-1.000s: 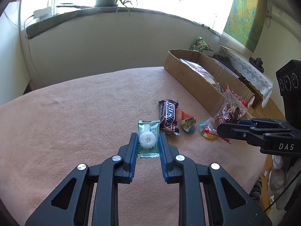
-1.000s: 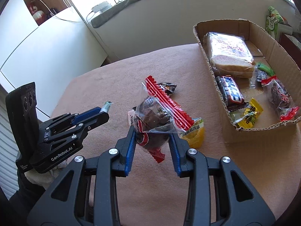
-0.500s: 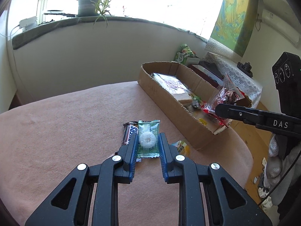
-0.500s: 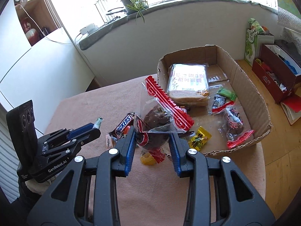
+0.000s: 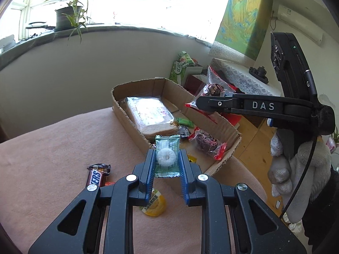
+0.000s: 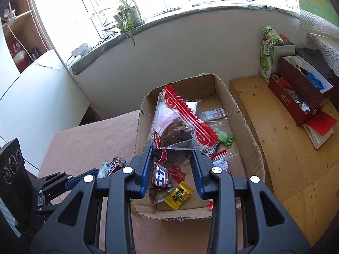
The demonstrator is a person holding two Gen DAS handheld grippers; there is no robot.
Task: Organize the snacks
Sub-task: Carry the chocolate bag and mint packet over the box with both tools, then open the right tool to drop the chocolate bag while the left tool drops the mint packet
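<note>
Jaws of left gripper (image 5: 167, 162) clamped on a green-and-clear mint packet (image 5: 167, 156), flat crinkled film with a white ring sweet inside, held level just short of the cardboard box (image 5: 231, 127). Jaws of right gripper (image 6: 172, 154) pinched on a clear bag with red serrated seal (image 6: 182, 122), a dark lumpy cake inside, hanging above the box interior. Gripped from behind by a white knit-gloved hand (image 5: 300, 173), seen past the left gripper. Box: shallow, corrugated, torn ragged rims, sitting on a bench draped in fuzzy pink cloth (image 5: 53, 148). Inside: wrapped sliced bread (image 5: 148, 114), a small green sachet (image 6: 224, 138), a yellow sweet (image 6: 179, 195), a chocolate bar (image 6: 161, 176). Outside on the cloth: a Snickers bar (image 5: 97, 174) and a round yellow jelly cup (image 5: 154, 204).
</note>
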